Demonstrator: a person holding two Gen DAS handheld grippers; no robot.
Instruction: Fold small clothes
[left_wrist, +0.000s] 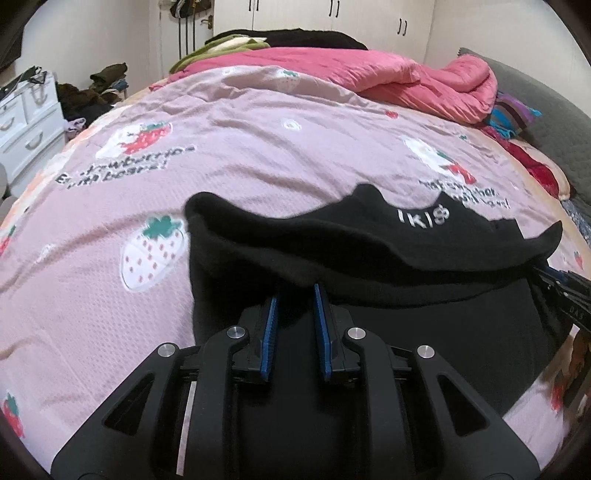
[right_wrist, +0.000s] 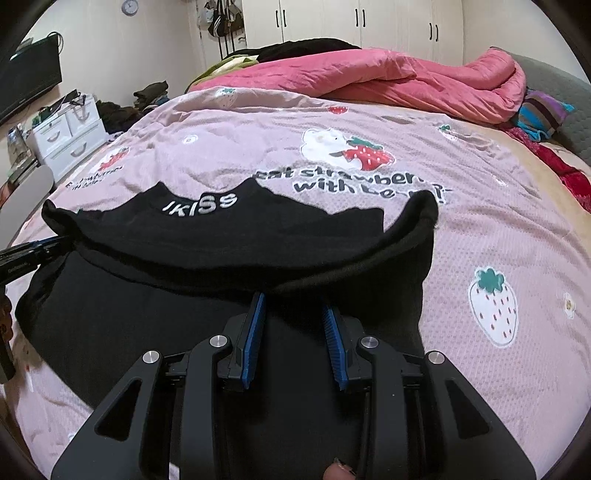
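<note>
the fingertips of the left gripper (left_wrist: 295, 291) and of the right gripper (right_wrist: 291, 301) are hidden under a raised fold of the black garment (left_wrist: 369, 240), so it cannot be told whether cloth is gripped; both pairs of blue pads are seen somewhat apart. beyond the garment a pink quilt (right_wrist: 406, 77) is heaped, and white drawers (right_wrist: 70, 136) are seen to its left. the garment is spread on the strawberry-print bedspread (left_wrist: 258, 155), directly ahead of both grippers.

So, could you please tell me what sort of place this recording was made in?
Most likely a home bedroom: a bed with a pink strawberry-print bedspread, white wardrobe doors along the far wall, and a small white drawer unit beside it.
</note>
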